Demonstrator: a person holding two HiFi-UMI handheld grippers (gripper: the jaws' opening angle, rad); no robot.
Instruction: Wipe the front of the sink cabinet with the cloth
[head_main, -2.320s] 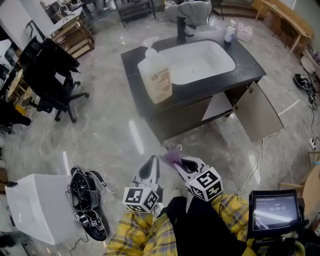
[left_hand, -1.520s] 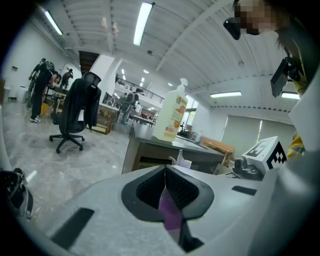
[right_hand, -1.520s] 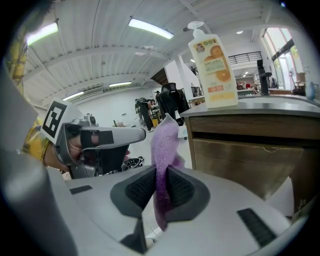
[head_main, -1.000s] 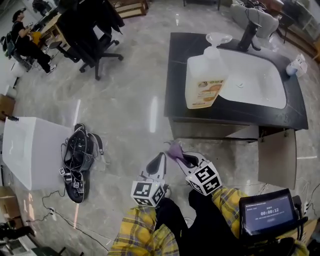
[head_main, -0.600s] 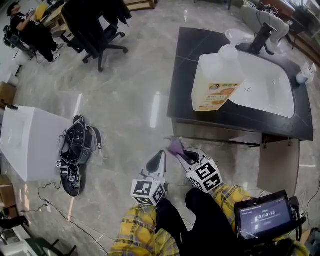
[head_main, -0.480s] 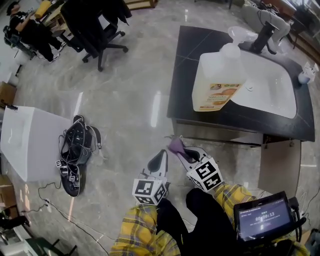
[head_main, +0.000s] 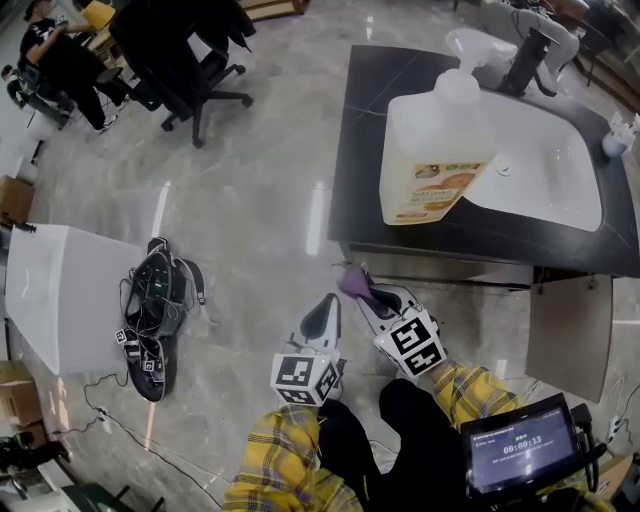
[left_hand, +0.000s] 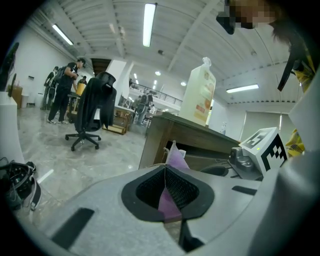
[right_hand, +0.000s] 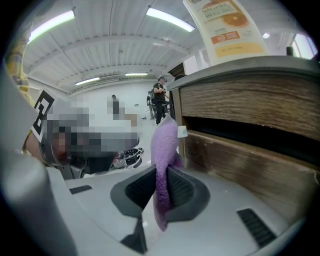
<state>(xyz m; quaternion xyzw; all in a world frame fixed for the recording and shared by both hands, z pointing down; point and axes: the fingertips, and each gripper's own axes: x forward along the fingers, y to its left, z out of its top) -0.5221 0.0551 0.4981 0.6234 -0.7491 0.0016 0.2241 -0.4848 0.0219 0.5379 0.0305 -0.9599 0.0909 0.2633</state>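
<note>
The sink cabinet (head_main: 440, 270) has a dark top, a white basin (head_main: 545, 165) and a brown wooden front (right_hand: 240, 165). A purple cloth (head_main: 351, 282) is clamped in my right gripper (head_main: 362, 291), which is shut on it just short of the cabinet's front left corner. In the right gripper view the cloth (right_hand: 165, 150) stands up from the jaws (right_hand: 159, 190) close beside the wood. My left gripper (head_main: 325, 305) sits to the left of it, shut and apart from the cloth. The left gripper view shows the cloth (left_hand: 175, 156) just beyond that gripper (left_hand: 165, 185).
A large soap bottle (head_main: 435, 150) stands on the counter's left end, with a black tap (head_main: 525, 50) behind the basin. A cabinet door (head_main: 570, 335) hangs open at the right. A white box (head_main: 60, 300), a heap of black gear (head_main: 150, 310) and an office chair (head_main: 190, 60) are to the left.
The view has swung round and closed in on the cabinet's left front corner. Both grippers have edged towards it, and the cloth stays in the right one.
</note>
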